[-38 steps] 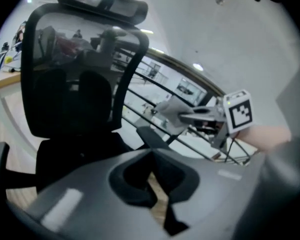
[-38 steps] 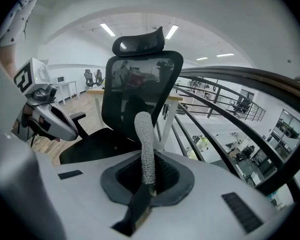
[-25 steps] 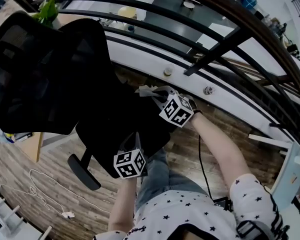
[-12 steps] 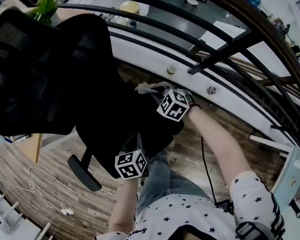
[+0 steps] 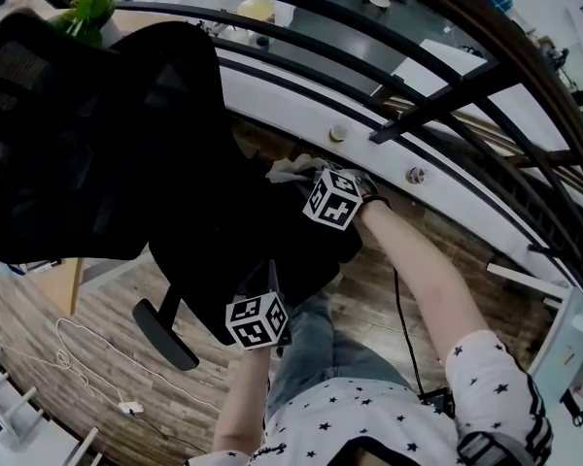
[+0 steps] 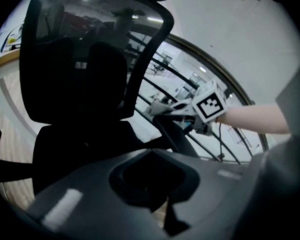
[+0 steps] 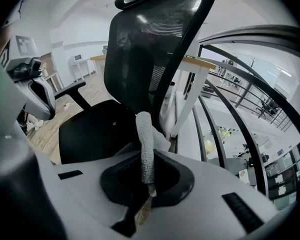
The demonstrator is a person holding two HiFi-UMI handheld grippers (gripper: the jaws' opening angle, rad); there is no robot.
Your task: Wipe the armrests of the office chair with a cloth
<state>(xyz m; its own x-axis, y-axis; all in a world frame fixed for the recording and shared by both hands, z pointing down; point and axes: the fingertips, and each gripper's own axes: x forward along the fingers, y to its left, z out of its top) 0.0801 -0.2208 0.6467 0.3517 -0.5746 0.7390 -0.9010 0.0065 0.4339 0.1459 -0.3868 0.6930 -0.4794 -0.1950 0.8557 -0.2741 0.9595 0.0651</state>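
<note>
Overhead, the head view looks down on a black office chair [image 5: 223, 231] with a mesh back [image 5: 68, 134]. It stands on a wooden floor [image 5: 39, 328] beside a dark curved railing [image 5: 437, 85]. Writing: the only clear print is the black-and-white square markers on each gripper's cube [image 5: 256, 320]. Anything else is too small or blurred to read.

Right gripper [image 7: 144, 204]: fingers closed tight on a pale cloth [image 7: 146, 149]. In its own view the cloth stands up from the pinch as a rolled, knitted-looking strip. A looser fold hangs off to the right just above the fingers. The left gripper view shows the cloth bunched ahead of the right fingers, lying on the top end of the chair's dark armrest [image 6: 172, 134] on the railing side. It looks like contact, though the view is dim. The head view places the same bundle at the seat's far edge, near the railing base.

Left gripper [image 6: 164, 210]: fingers drawn together, nothing between them, a sliver of floor showing past them. It is held low at the seat's front edge, well apart from the cloth. The chair's other armrest [image 5: 163, 335] sticks out over the floor to its left, untouched.

A white cable [image 5: 87, 357] trails across the floor. A green plant [image 5: 92, 8] sits beyond the chair back. The person wears a star-print shirt [image 5: 369, 416].
</note>
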